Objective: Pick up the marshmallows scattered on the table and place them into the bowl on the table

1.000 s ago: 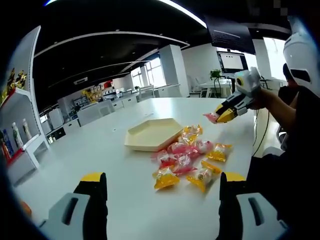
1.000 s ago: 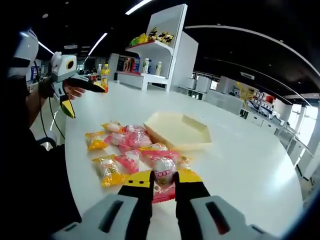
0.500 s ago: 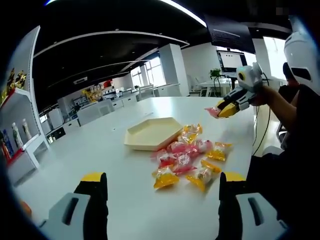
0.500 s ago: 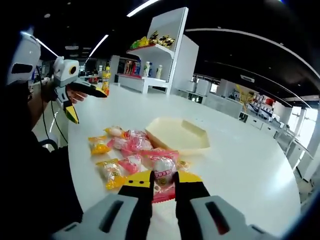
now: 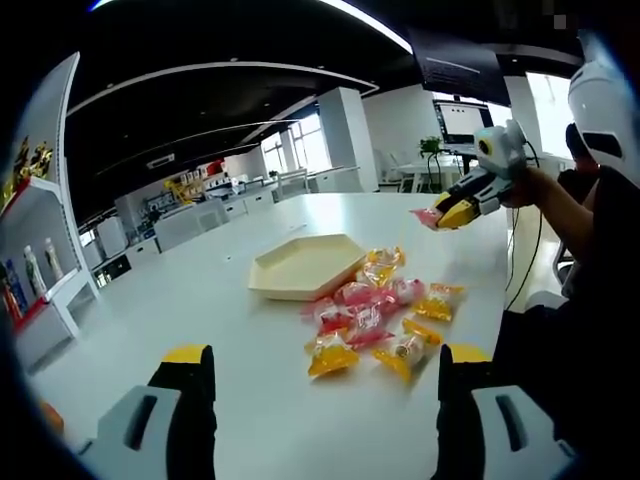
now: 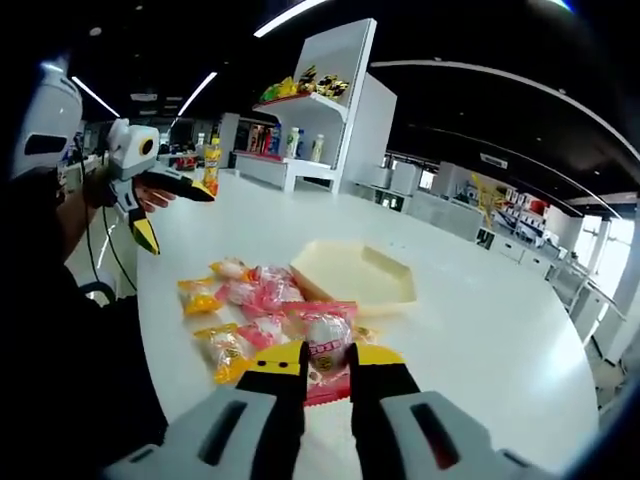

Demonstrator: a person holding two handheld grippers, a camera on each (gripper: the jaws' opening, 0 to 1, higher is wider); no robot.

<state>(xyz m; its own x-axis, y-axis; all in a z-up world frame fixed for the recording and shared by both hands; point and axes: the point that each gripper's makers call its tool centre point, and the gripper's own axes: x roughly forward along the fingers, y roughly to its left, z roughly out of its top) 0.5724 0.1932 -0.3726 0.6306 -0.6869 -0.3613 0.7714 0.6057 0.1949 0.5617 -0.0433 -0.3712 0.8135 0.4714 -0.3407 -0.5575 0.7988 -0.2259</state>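
Note:
A cream hexagonal bowl [image 5: 305, 266] [image 6: 356, 270] sits on the white table. Just beside it lies a pile of pink and yellow wrapped marshmallows [image 5: 375, 315] [image 6: 245, 305]. My right gripper [image 6: 325, 365] is shut on a pink-wrapped marshmallow [image 6: 325, 335]. In the left gripper view that gripper [image 5: 455, 213] hangs in the air to the right of the bowl, above the table, with the pink pack [image 5: 425, 217] at its tip. My left gripper [image 5: 327, 355] stays low on the near side of the pile, jaws wide apart and nothing between them. It also appears at the left of the right gripper view [image 6: 178, 215], open.
The person's arm [image 5: 560, 210] reaches in from the table's right edge. A white shelf unit [image 6: 320, 110] [image 5: 40, 260] with bottles and snacks stands beyond the table. Bare tabletop [image 5: 200, 300] lies left of the bowl.
My right gripper has risen a little with the pink marshmallow, so pile and bowl look slightly farther off in its view. The left gripper has not moved.

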